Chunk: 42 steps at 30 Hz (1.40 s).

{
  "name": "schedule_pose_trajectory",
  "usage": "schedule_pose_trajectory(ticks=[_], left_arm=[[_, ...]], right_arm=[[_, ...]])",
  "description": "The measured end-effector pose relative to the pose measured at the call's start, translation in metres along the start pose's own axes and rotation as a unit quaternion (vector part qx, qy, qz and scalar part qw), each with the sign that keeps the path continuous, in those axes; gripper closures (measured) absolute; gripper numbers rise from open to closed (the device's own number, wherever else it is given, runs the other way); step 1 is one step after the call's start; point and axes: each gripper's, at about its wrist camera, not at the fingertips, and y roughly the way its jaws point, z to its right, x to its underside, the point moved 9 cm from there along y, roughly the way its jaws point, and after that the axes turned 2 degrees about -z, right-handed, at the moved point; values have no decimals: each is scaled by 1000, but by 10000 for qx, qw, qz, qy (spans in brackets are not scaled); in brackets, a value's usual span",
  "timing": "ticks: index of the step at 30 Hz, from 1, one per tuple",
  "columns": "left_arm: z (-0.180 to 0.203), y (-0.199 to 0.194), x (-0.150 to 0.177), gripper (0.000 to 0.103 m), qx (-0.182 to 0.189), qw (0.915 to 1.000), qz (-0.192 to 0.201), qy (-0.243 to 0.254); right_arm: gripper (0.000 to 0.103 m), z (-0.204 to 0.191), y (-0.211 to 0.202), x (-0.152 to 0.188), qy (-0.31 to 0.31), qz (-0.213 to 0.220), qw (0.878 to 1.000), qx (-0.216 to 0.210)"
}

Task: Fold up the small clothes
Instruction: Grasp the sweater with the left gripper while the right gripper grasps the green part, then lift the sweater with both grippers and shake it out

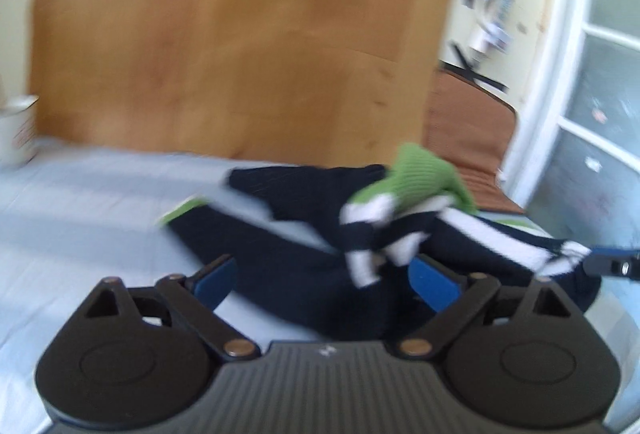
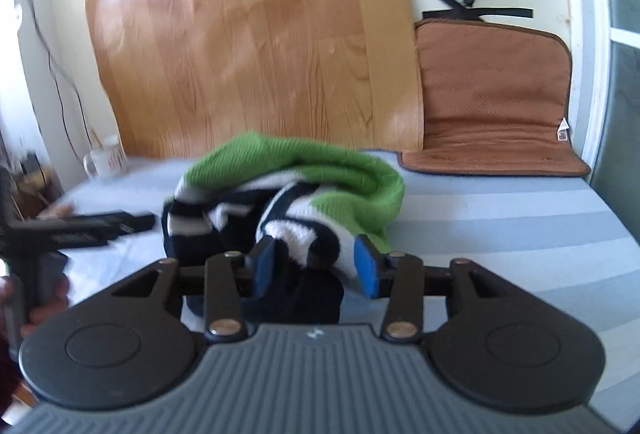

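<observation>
In the left wrist view, the left gripper (image 1: 324,282) is seen with its jaws spread wide over a striped bed (image 1: 80,202); dark fabric lies between the blue pads, which are not pressed on it. The small garment (image 1: 360,218), navy with white stripes and a green ribbed end, is bunched near the bed's far right edge. A wooden board (image 1: 240,34) is propped behind the bed, and a white mug (image 1: 16,130) stands at the far left corner.

In the right wrist view, the right gripper (image 2: 316,266) is shown with jaws partly spread; the garment (image 2: 288,186) is heaped between and just beyond the pads, but whether it is pinched cannot be told. A brown cushion (image 2: 492,90) leans at the far right corner.
</observation>
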Motion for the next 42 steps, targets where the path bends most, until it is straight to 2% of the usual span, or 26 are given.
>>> schedule_pose_trajectory(ticks=[1,2,4,6,8,12,15,18,22,26,27,28,30,31,32,33,34,36,39,42], left_arm=[[11,12,-2,31,20,9999,-112,113],[20,25,-2,42,49,9994,-285,205],[31,50,5,98,38,9976,-637,284],[22,55,3,97,-183,9977,-635,167],[5,35,-7,98,-51,9992,-376,-133],[-56,-52,-22,98,-245,9955,366,-843],[-101,-118,-11,98,-701,9880,714,-1175],[-127,-153,16,98,-1195,9829,552,-1291],[-133,-162,55,98,-1325,9796,188,-1503],[-129,-165,77,97,-1316,9781,88,-1612],[-128,-166,78,97,-1316,9784,100,-1593],[-129,-166,80,97,-1319,9787,120,-1568],[-129,-165,77,97,-1317,9788,148,-1560],[-130,-164,74,97,-1298,9789,154,-1573],[-131,-163,70,97,-1284,9788,168,-1587],[-132,-163,67,97,-1274,9791,194,-1574],[-130,-163,64,97,-1276,9796,222,-1539],[-127,-163,52,98,-1272,9812,300,-1423],[-112,-168,18,98,-1153,9852,553,-1137],[-90,-187,-32,98,-1057,9852,1084,-808]], right_arm=[[55,3,-2,-2,101,56,9999,-96],[54,4,-5,0,200,97,9996,-174],[54,9,-10,-2,373,117,9983,-433],[53,17,-17,-5,473,237,9971,-539],[53,29,-20,-10,555,372,9969,-421],[52,44,-4,-17,718,400,9961,-319],[52,39,24,-25,656,371,9961,-449],[52,28,62,-34,510,222,9963,-660],[52,2,113,-48,135,-109,9958,-900],[50,-29,128,-54,-33,-380,9903,-1336],[45,-37,123,-52,-158,-378,9882,-1474],[35,-44,116,-49,-350,-372,9861,-1583],[26,-47,106,-38,-762,-354,9851,-1502],[26,-44,104,-32,-909,-373,9851,-1411],[27,-39,103,-25,-988,-440,9853,-1320],[39,-32,102,-15,-990,-573,9861,-1201],[90,-25,104,-6,-986,-760,9867,-1044],[91,-7,102,-2,-832,-925,9914,-418],[91,-6,53,-51,-716,11,9970,-309],[91,-17,-18,-121,-1031,1178,9877,30]])
